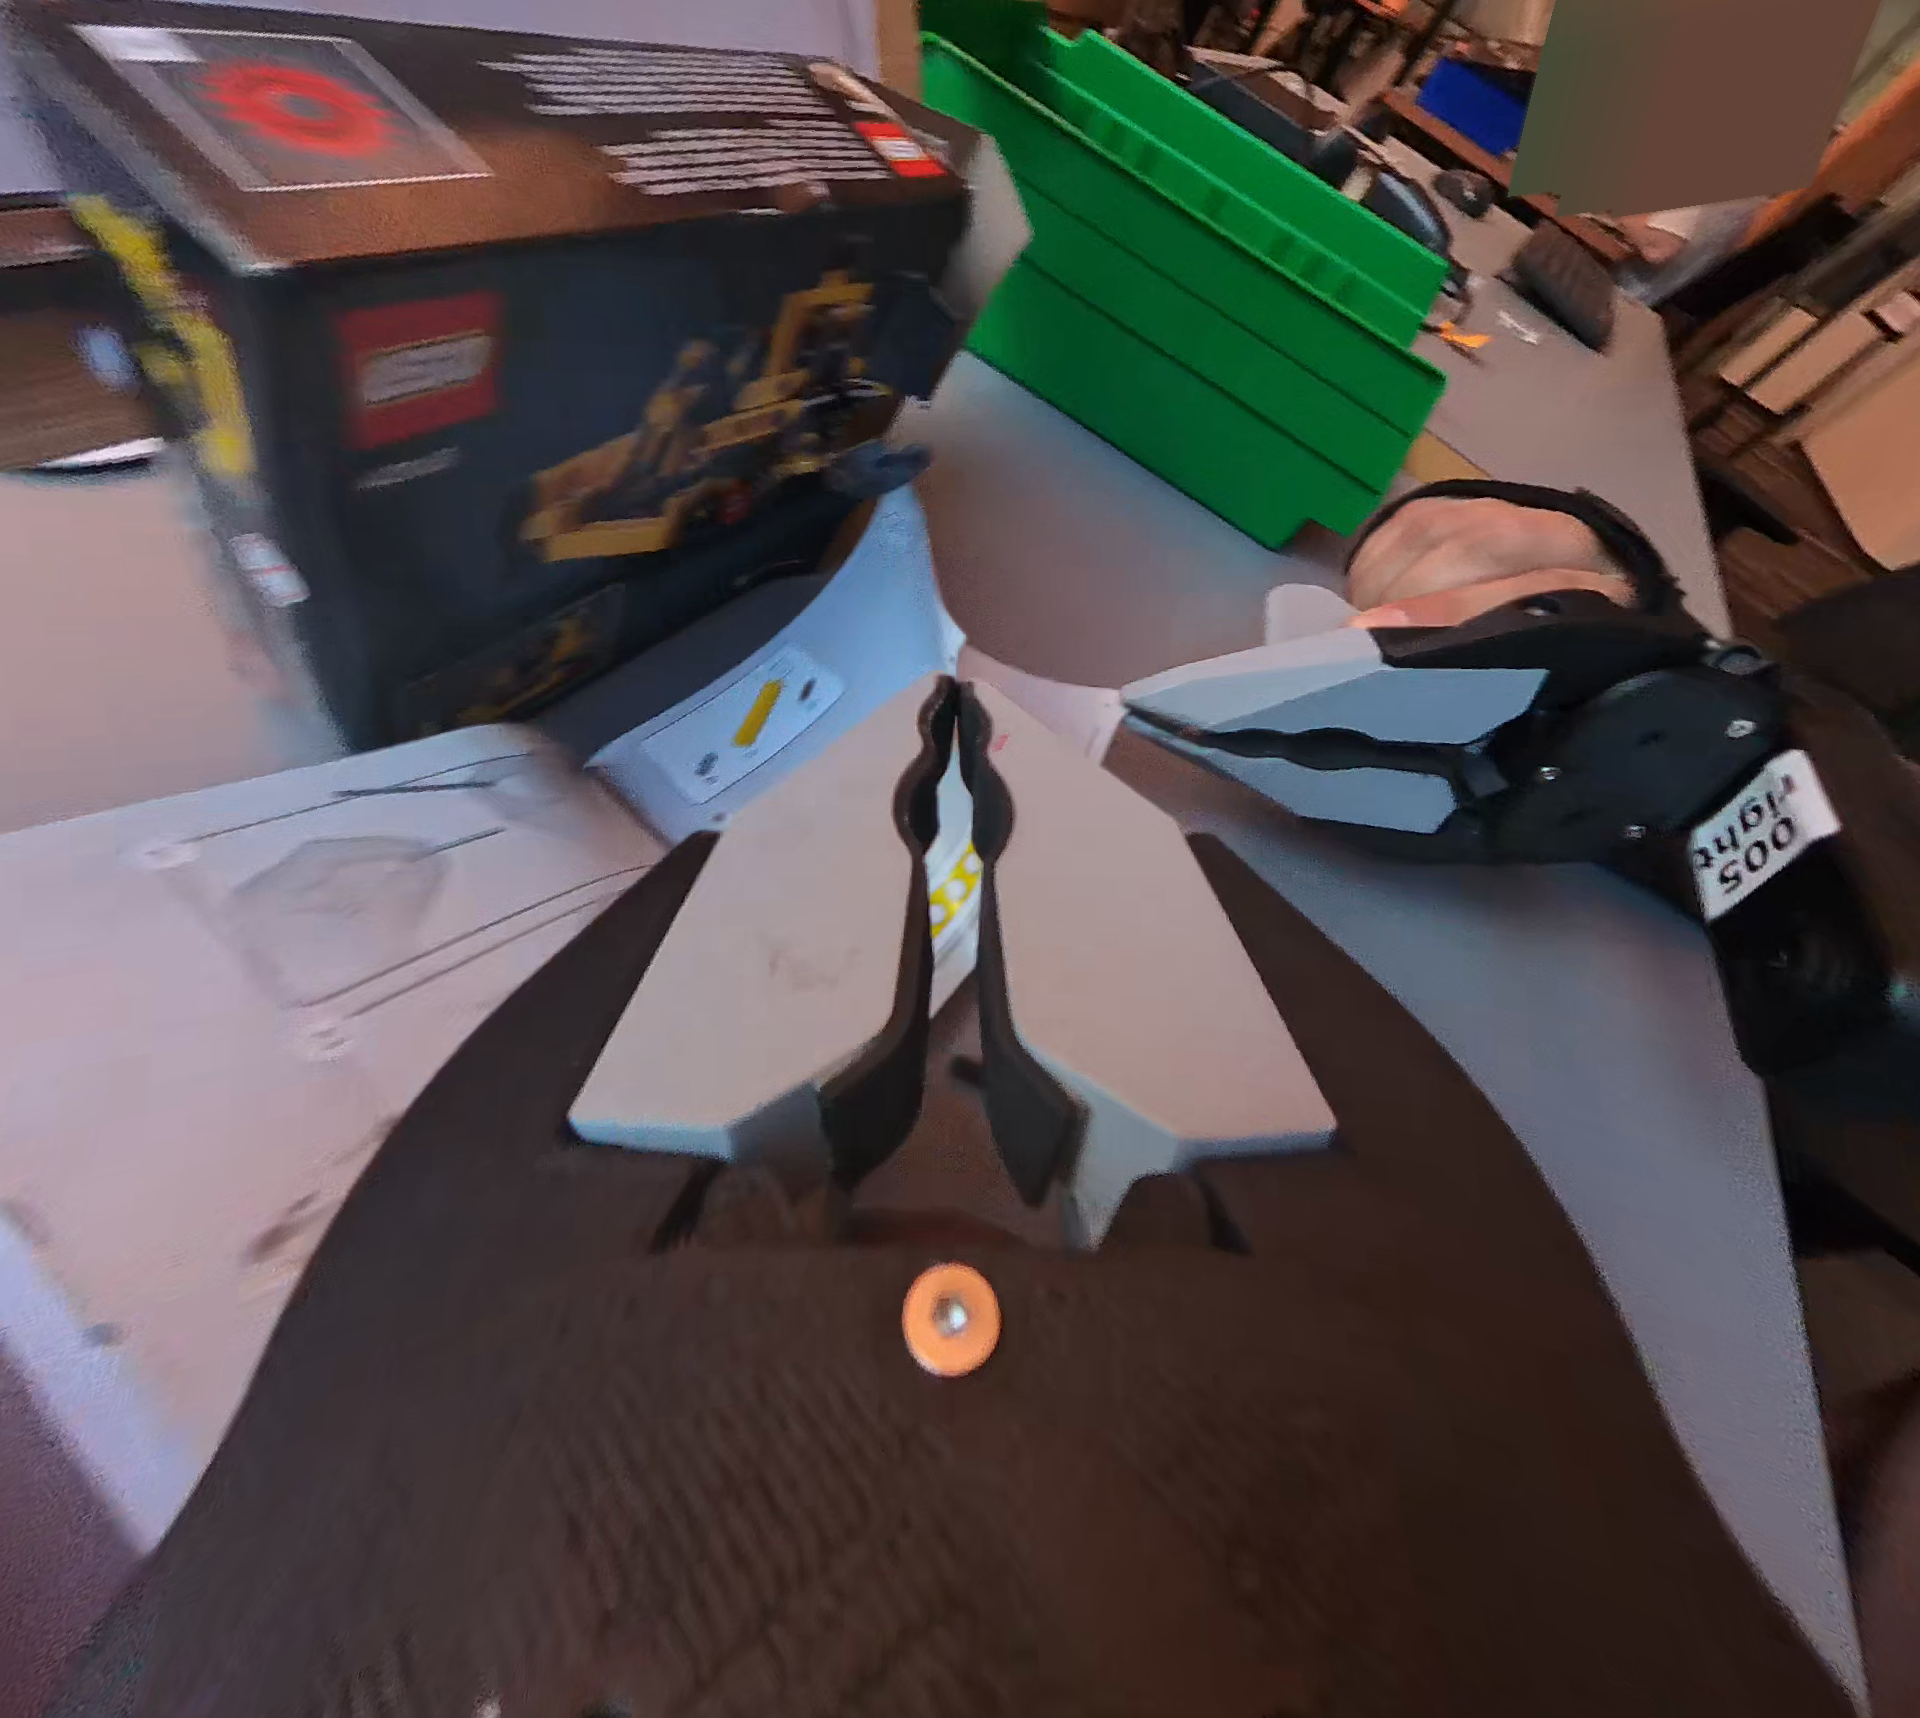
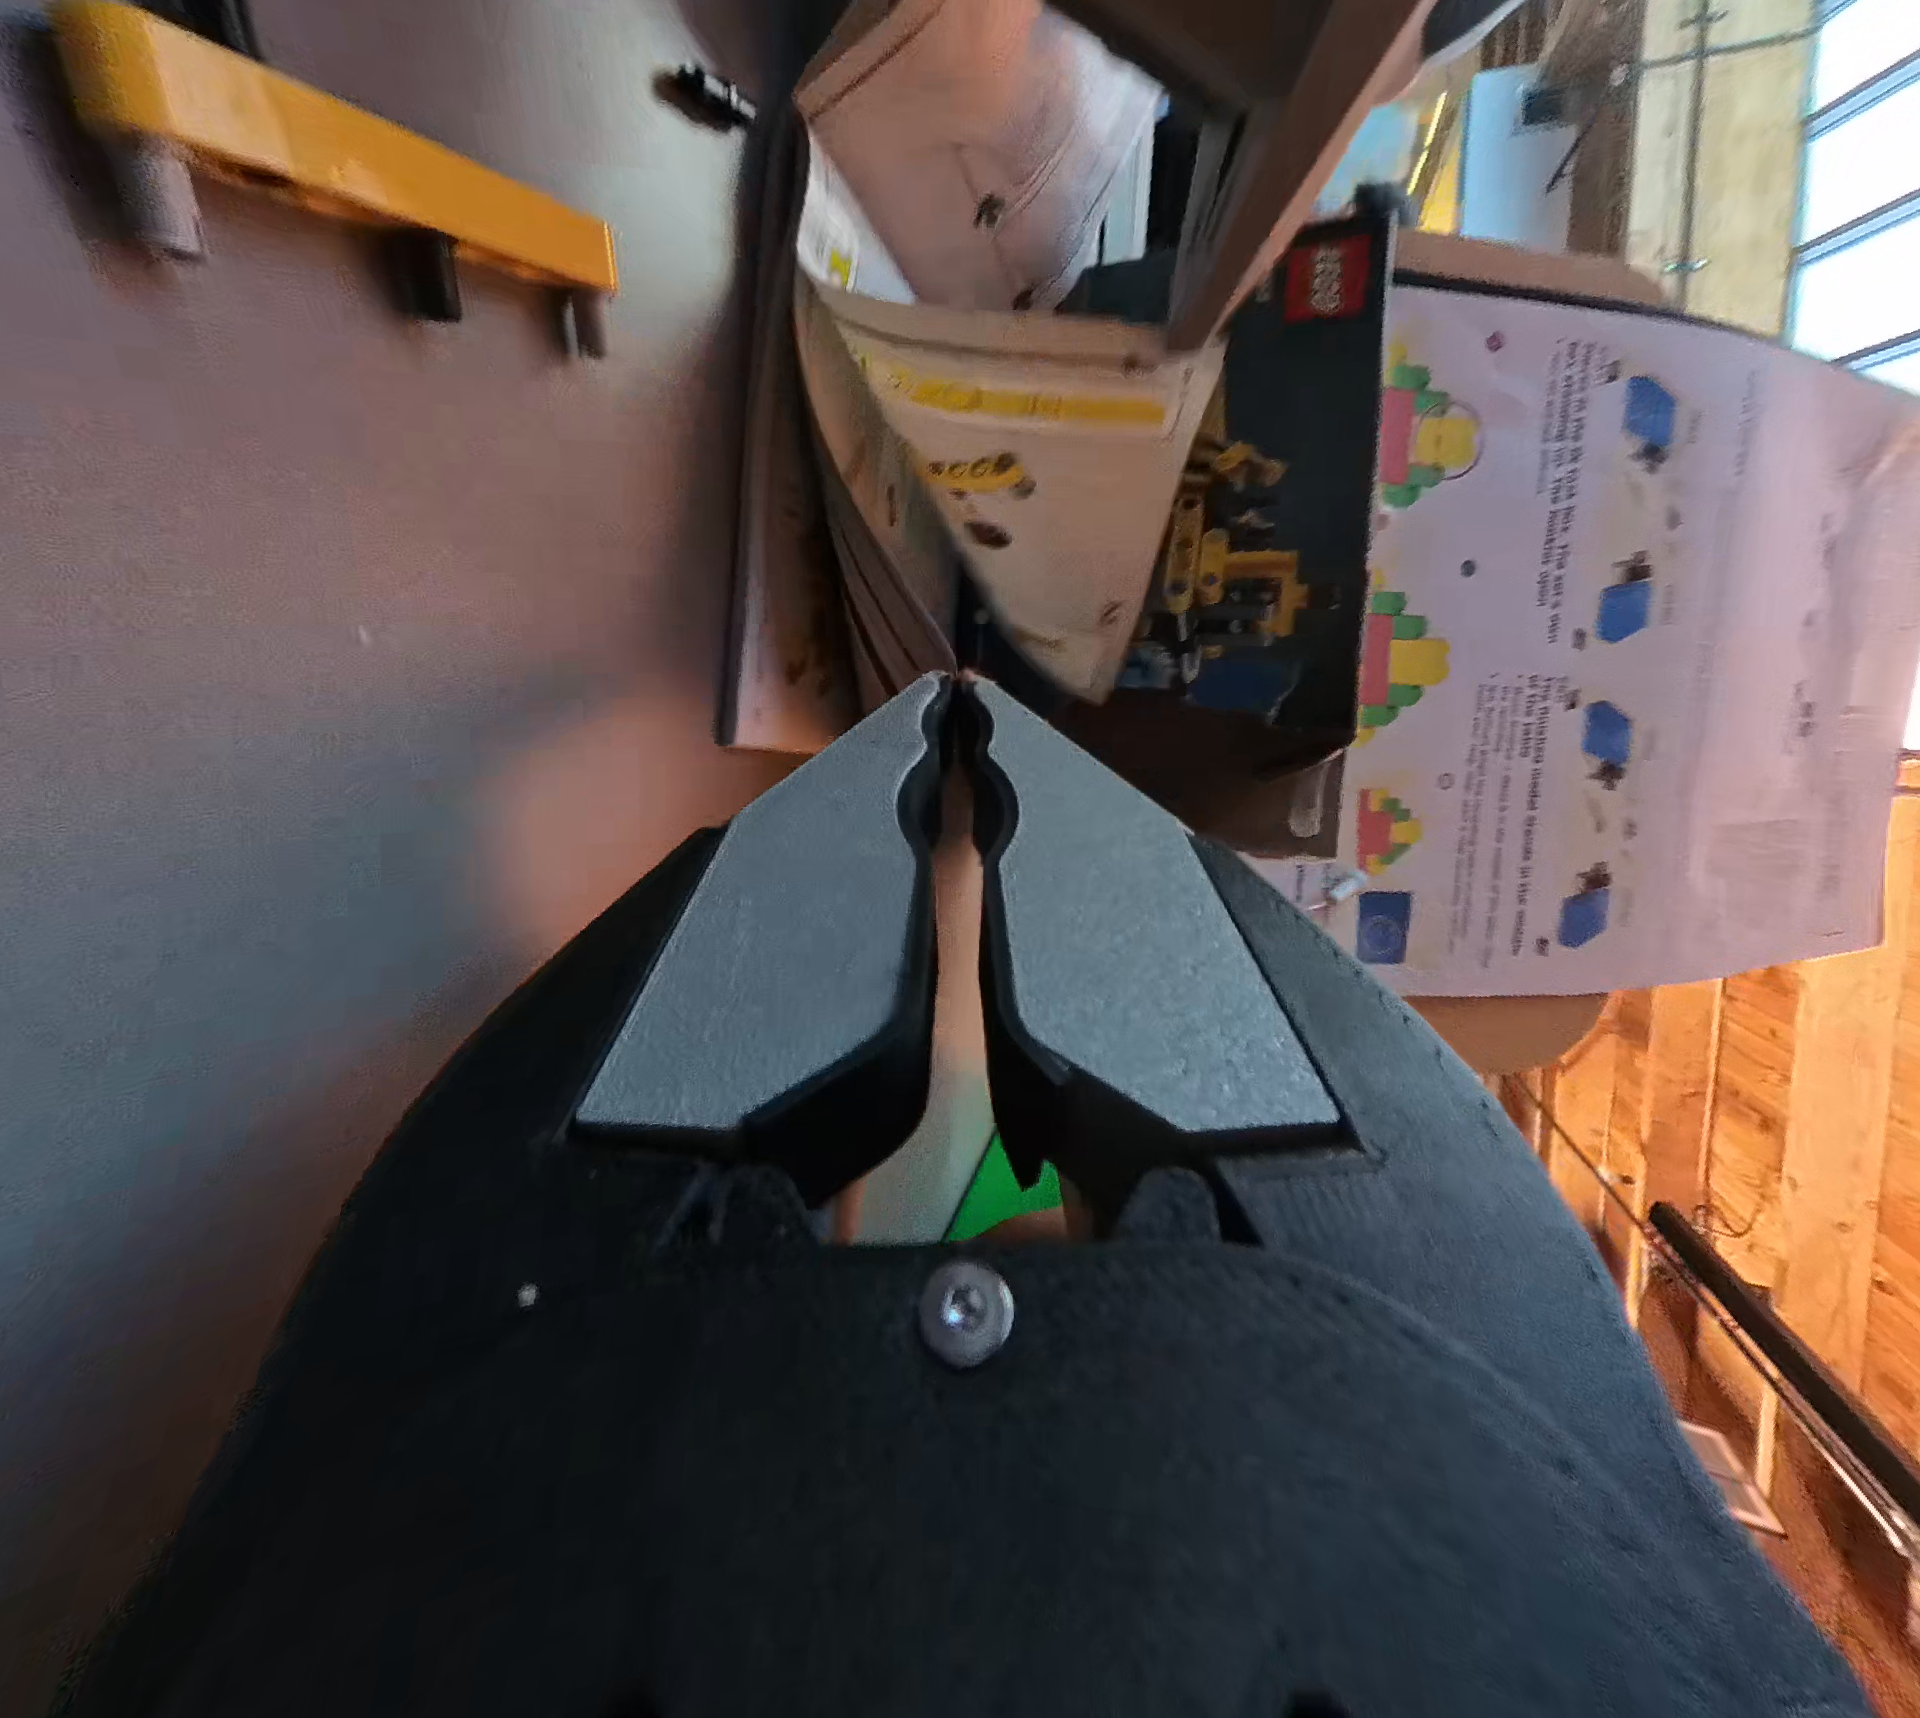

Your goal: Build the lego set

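The lego set is barely started. Its only built piece in view is a yellow beam (image 2: 343, 151) with dark pins pushed into it, lying on the desk (image 2: 260, 629) well off to one side of the booklet (image 2: 1039, 525) that both your tools are working on.

Nearest you, the right tool (image 2: 958, 692) is turned on its side. Its jaws are pinched down to a sliver on the corner of a page, so the leaf can be peeled off the stack without creasing it. The left tool (image 1: 956, 712) is just as narrow. From the right wrist view it seems to grip the far edge of the same spread, though the motion blur leaves that uncertain. Held at two corners like this, the pages fan apart between the tools instead of flopping shut, which fits hunting for the right step. A hand (image 1: 1475, 546) wraps the right tool's handle.

Beside the booklet lies a flat clear bag (image 1: 312, 899); what it holds is too blurred to tell. A single dark pin (image 2: 707, 94) sits loose near the booklet's spine.

Just behind the pages stands the box (image 1: 582, 380), on its long side with the picture of the yellow model facing you, probably for reference. Nothing inside it shows.

Farther back, the green bins (image 1: 1195, 338) are stacked together and their contents are hidden. A poster (image 2: 1662, 629) with brick diagrams stands behind the box.
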The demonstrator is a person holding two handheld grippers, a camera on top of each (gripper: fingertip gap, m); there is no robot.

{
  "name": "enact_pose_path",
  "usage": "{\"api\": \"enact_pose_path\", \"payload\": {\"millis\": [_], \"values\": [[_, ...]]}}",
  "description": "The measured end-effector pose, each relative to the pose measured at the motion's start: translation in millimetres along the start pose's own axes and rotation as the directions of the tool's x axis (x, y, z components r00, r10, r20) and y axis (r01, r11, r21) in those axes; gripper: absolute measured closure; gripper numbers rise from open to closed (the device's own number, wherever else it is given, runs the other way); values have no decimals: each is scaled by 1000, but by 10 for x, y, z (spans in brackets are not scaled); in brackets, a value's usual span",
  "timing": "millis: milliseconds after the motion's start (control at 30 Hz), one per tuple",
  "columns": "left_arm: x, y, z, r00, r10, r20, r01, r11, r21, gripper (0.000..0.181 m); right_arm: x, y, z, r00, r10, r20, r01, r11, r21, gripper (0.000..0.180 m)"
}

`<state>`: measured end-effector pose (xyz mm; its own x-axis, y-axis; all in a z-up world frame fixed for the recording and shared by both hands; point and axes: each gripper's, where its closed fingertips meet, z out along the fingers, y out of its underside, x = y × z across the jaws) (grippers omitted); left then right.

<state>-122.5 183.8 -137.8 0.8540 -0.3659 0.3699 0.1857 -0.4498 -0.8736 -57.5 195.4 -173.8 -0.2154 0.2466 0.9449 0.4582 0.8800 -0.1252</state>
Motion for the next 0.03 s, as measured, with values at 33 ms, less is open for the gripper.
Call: {"api": "enact_pose_path", "payload": {"millis": [33], "values": [[-84, -5, -53, 999, -7, 33, 6, 1000, 8, 181, -26, 37, 18, 1000, 11, 16, -11, 1000, -12, 180]]}}
